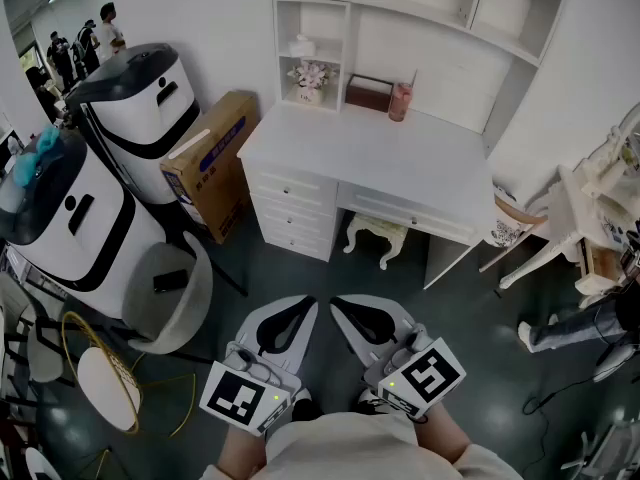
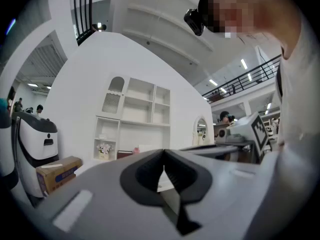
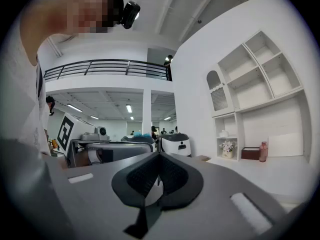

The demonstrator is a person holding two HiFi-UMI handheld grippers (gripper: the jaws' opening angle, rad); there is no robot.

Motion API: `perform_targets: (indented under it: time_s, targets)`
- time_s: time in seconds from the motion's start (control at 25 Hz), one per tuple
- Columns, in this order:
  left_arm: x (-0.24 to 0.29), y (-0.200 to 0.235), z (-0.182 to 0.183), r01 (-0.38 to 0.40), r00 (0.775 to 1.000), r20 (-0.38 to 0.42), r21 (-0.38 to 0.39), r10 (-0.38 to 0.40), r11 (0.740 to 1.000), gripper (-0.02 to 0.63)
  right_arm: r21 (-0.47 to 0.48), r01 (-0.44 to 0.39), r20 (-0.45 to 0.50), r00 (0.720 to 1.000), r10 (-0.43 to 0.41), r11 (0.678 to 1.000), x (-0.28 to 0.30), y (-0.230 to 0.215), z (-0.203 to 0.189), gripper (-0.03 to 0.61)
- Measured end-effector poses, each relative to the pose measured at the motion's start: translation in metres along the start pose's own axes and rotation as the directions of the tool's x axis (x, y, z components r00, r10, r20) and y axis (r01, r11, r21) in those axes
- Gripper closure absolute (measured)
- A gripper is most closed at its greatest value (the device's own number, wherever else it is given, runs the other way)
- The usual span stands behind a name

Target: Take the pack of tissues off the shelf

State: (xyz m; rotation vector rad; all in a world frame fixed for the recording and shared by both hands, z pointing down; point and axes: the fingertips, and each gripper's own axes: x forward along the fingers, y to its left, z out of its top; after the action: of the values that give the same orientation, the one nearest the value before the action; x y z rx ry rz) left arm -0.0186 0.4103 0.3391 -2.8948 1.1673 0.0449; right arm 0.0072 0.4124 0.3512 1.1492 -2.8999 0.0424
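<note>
Both tools are level, low and near, side by side in front of my body. My left gripper has its jaws pressed together with nothing between them. My right gripper is the same, closed and empty.

The pack of tissues is, as I read it, the small white bundle on the shelf of the left cubby, at the far side of the desk and directly above the flowers. A brown box and a pink bottle stand to its right on the desktop. The pack is well apart from both grippers, and it is too small for me to tell its wrapping.

I expect it to be light and soft, denting rather than breaking, and probably slippery if it is film-wrapped. I would open the jaws wide first, come in from the front between the cubby walls, and take it across its middle with a moderate squeeze. The flowers below need to be kept clear.
</note>
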Motion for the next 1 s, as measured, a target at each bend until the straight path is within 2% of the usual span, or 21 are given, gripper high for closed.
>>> perform_targets:
  time_s: [0.28, 0.6, 1.0]
  targets:
    - [-0.014, 0.007, 0.0, -0.006, 1.0, -0.016, -0.021, 0.005, 1.0, 0.613, 0.011, -0.003, -0.005, 1.0, 0.003, 1.0, 0.008, 0.014, 0.004, 0.578]
    - [-0.027, 0.025, 0.003, 0.004, 1.0, -0.012, -0.008, -0.004, 1.0, 0.613, 0.02, 0.013, 0.003, 1.0, -0.013, 1.0, 0.025, 0.026, 0.005, 0.578]
    - [-0.048, 0.045, 0.003, 0.069, 0.998, 0.004, 0.003, -0.069, 0.998, 0.613, 0.058, 0.094, 0.074, 0.992, -0.099, 0.994, 0.042, 0.041, 0.008, 0.578]
